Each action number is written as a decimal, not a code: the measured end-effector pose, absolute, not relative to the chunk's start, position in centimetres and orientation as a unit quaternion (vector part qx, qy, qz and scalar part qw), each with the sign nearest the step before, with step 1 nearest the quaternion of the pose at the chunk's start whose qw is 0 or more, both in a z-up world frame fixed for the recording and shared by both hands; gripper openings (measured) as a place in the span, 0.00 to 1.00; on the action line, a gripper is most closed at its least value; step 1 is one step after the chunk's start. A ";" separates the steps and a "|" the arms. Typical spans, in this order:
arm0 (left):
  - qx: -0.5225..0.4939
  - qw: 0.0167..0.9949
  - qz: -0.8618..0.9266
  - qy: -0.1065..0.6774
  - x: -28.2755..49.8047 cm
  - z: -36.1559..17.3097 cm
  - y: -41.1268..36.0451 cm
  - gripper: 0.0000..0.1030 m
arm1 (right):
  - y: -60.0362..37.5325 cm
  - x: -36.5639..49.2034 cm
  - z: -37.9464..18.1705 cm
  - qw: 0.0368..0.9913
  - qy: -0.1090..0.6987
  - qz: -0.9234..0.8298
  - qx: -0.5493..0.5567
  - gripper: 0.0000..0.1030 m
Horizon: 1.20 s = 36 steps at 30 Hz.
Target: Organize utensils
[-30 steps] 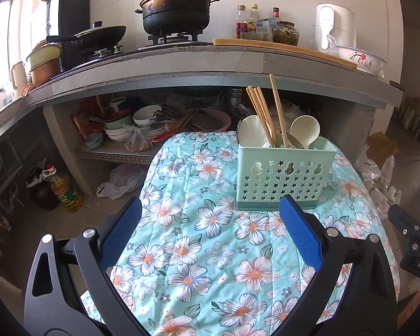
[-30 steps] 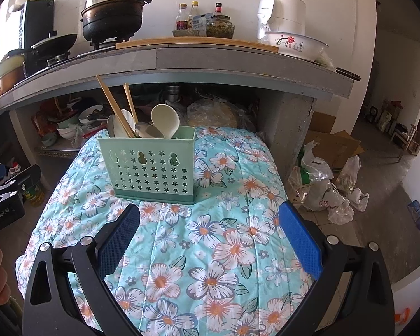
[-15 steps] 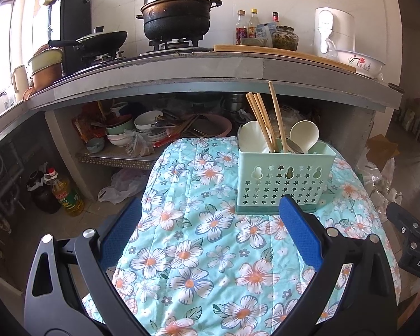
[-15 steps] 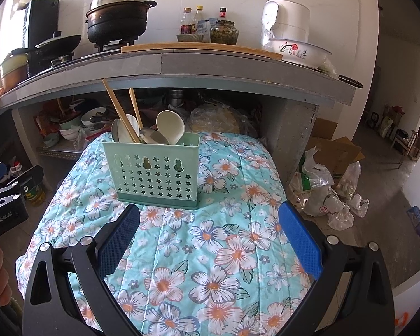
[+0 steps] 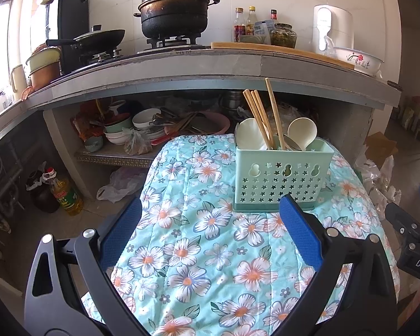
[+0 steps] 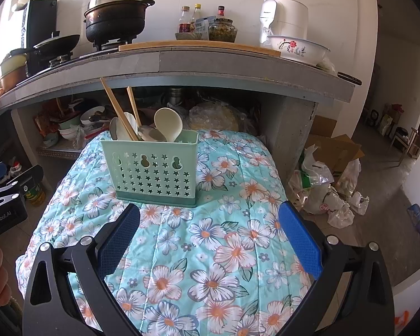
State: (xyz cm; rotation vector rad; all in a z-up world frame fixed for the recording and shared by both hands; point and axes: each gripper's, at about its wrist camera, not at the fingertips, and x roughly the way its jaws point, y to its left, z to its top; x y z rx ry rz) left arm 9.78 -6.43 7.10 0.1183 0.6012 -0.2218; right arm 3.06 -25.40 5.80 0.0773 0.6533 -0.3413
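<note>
- A kitchen: a grey stone counter (image 5: 182, 67) runs across the upper half of both views, with white tiled wall behind it and an open shelf space beneath.
- On the counter, upper centre of the left wrist view, a black lidded pot (image 5: 175, 11) sits on a gas burner; a dark wok (image 5: 98, 37) stands to its left.
- Right of the pot are sauce bottles (image 5: 245, 23), a glass jar (image 5: 283, 35), a wooden board (image 5: 266, 49), a white appliance (image 5: 331, 28) and a flowered white basin (image 5: 358, 60).
- Under the counter, left of centre, stacked bowls and plates (image 5: 142, 126) crowd a low shelf; an oil bottle (image 5: 65, 196) stands on the floor at the left edge.
- A table covered by a turquoise floral cloth (image 5: 210, 238) fills the lower middle of both views.
- The mint-green utensil holder (image 5: 282, 179), punched with stars and gourd shapes, stands upright on the cloth, right of centre in the left wrist view and left of centre in the right wrist view (image 6: 154, 168).
- Inside it stand wooden chopsticks (image 5: 261, 117), leaning to the left, and pale spoons (image 5: 301, 134) with bowls upward; a metal spoon shows between them.
- The left gripper (image 5: 210, 231) hangs over the cloth near the holder, blue pads spread wide, nothing between them.
- The right gripper (image 6: 208, 233) hangs likewise, jaws wide apart and empty, just short of the holder's base.
- Plastic bags (image 6: 327, 193) and a cardboard box (image 6: 333, 148) lie on the floor at the right of the right wrist view.
</note>
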 end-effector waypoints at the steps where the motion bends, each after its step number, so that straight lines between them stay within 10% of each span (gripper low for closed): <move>1: 0.058 0.947 -0.108 0.296 9.8 7.0 -6.4 0.92 | -25.4 3.0 5.8 0.932 0.319 -0.167 0.038 0.94; 36: 0.048 0.945 -0.060 0.319 10.4 5.7 -1.1 0.92 | -25.9 2.5 5.7 0.930 0.321 -0.177 0.040 0.94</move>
